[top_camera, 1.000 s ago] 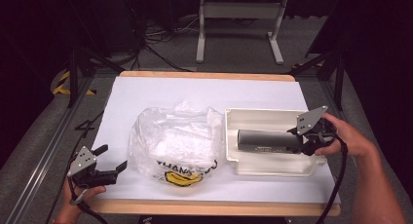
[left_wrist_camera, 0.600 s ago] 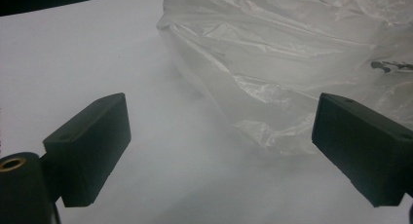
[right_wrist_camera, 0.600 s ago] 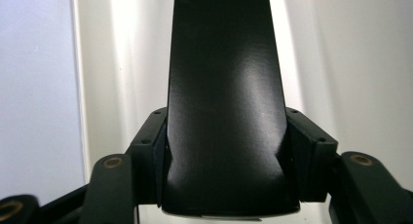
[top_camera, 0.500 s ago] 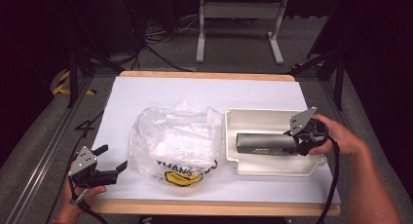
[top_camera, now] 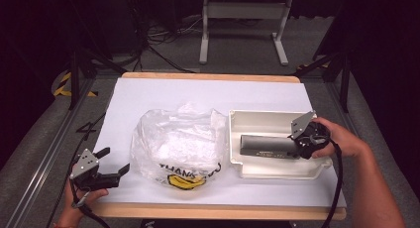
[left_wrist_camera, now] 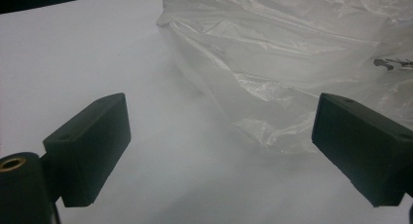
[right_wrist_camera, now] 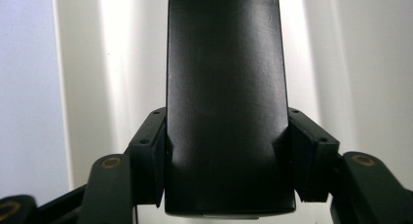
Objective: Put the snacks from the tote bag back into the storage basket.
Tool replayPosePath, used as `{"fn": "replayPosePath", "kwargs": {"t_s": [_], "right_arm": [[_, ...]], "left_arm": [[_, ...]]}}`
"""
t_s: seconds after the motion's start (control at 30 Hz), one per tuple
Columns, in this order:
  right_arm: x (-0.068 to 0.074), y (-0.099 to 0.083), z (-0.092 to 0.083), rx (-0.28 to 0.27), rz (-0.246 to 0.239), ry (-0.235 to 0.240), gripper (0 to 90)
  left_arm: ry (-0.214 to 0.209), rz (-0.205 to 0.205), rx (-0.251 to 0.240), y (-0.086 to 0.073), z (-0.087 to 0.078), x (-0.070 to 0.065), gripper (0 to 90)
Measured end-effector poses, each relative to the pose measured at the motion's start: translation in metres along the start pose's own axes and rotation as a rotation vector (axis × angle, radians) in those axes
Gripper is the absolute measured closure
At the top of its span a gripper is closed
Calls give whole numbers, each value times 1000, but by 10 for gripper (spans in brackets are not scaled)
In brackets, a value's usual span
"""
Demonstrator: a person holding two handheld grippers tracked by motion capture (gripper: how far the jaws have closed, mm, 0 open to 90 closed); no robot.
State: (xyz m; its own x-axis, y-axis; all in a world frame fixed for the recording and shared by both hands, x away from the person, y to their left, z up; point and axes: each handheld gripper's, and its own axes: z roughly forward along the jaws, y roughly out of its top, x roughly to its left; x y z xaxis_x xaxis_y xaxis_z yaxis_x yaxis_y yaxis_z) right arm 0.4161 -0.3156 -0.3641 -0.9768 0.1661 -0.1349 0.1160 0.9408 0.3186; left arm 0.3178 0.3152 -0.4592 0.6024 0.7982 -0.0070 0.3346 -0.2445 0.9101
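gripper [left_wrist_camera: 221, 151] spread wide, plastic bag [left_wrist_camera: 302, 63] ahead

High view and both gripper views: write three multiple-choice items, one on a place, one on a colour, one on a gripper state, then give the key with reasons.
1. Where is the long dark rectangular bar?
A. Over the shallow white plastic tray
B. Inside the crumpled clear plastic bag
C. On the floor

2. What colour is the smiley print on the crumpled clear plastic bag?
A. Red
B. Yellow
C. Green

3. How does the left gripper stand?
A. Shut on the bag
B. Shut on the bar
C. Open, holding nothing

Key: 1 A, the high view shows the bar lying across the tray, its end clamped by the right gripper. 2 B, the print near the bag's front edge is yellow with black lettering. 3 C, the left gripper view shows its jaws wide apart beside the bag, with nothing between them.
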Motion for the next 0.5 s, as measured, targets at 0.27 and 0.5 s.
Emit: {"fn": "replayPosePath", "kwargs": {"t_s": [0.27,0.5], "right_arm": [[-2,-2,5,68,10,-29,411],[-2,-4,7,81,12,-56,374]], "left_arm": [[-2,-2,-4,0,0,0,81],[-1,0,1,0,0,0,81]]}}
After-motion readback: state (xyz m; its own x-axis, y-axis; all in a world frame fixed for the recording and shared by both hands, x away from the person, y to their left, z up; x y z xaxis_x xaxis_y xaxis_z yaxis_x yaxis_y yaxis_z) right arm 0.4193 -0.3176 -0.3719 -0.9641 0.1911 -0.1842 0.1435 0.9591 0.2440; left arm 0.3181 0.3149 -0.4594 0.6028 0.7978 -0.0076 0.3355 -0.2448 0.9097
